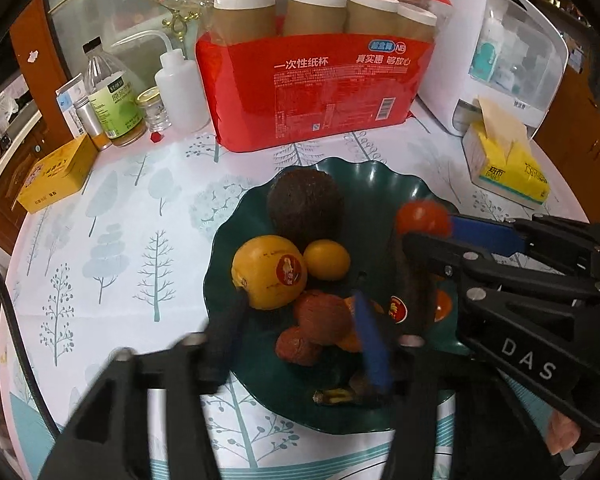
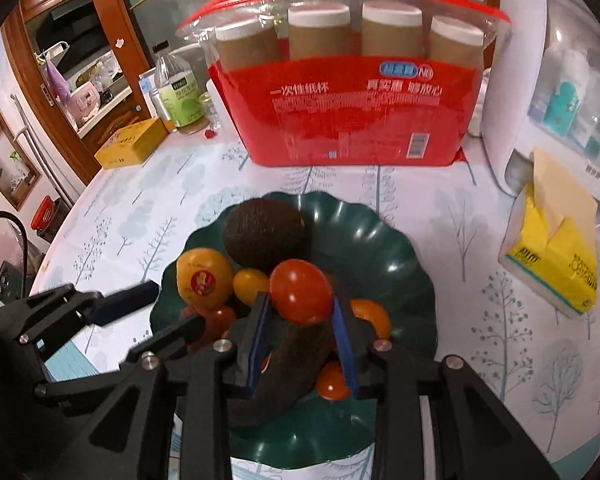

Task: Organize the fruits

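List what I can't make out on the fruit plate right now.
- Right wrist view: fruit under the right gripper and its red tomato is covered.
- Left wrist view: the left gripper is motion-blurred, hiding fruit behind it.
- Green plate: near rim hidden by gripper bodies in both views.

In the left wrist view we see the left gripper (image 1: 296,320) only as a motion-blurred shape, its fingers smeared across the fruit low in the green plate (image 1: 388,184), so we cannot identify what lies beneath; the pack of paper cups (image 2: 356,92) has print too small to read
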A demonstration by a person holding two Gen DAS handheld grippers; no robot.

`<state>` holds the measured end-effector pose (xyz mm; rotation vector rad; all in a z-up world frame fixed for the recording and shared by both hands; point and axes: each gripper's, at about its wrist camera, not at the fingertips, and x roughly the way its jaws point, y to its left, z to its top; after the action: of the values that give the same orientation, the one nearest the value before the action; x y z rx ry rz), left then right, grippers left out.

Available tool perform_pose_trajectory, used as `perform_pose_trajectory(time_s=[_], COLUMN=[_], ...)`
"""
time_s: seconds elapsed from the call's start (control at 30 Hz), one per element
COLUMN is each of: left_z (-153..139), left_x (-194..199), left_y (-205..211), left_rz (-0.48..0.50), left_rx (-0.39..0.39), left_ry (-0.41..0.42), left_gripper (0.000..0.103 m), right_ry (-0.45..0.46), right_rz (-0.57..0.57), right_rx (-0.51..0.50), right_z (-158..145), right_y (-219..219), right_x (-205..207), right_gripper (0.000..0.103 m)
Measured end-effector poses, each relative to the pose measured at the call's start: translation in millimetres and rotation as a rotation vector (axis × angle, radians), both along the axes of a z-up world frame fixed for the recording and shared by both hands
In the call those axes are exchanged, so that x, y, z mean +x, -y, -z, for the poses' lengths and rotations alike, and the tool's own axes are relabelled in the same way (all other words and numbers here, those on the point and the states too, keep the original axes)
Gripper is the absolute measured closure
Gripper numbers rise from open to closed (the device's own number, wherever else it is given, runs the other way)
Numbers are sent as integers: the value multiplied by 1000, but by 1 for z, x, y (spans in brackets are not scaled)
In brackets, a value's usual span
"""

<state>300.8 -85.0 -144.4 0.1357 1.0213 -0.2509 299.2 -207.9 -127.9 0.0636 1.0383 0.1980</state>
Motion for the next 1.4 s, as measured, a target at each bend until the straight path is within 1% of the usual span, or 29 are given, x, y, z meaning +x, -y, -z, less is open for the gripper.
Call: perform_pose_trajectory(time_s=[0.03,0.13,0.3,0.37,0.5,0.63,0.73,0.9,1.03,1.13,1.23,1.4], left_z=[-2,-8,-20,-28,-43,-60,-74,-93,-105,-111,-116,-121], left_x=[-1,-7,-23,-35,-63,-97,-123,-166,-207,-232,-256,-285], left_y=[0,-1,-3,-4,-8,-13,-18,-25,-31,-34,-37,-40], left_rz=[0,-4,-11,-13,-26,-44,-61,-87,-109,-128,-143,-158], left_rx=[0,4,6,8,13,33,27,15,-13,-17,-20,-21], left_ry=[6,17,24,33,50,69,77,78,61,55,46,27], left_gripper=[36,29,25,24,18,16,12,12,12,12,12,12], right_ry=[0,17,42,56,64,55,47,39,54,73,87,73], right_rz=[0,6,27,37,61,86,101,119,132,147,168,185], right_rx=[6,10,19,17,0,18,27,35,20,6,-4,2], right_z=[0,-5,-21,-30,-43,-54,-62,-77,-93,-104,-113,-120], right_y=[1,2,7,9,13,18,20,21,18,16,15,14], right_x=[-1,-7,-23,-34,-63,-97,-126,-175,-217,-244,-268,-297], right_gripper=[68,63,63,63,63,63,63,61,51,39,34,34])
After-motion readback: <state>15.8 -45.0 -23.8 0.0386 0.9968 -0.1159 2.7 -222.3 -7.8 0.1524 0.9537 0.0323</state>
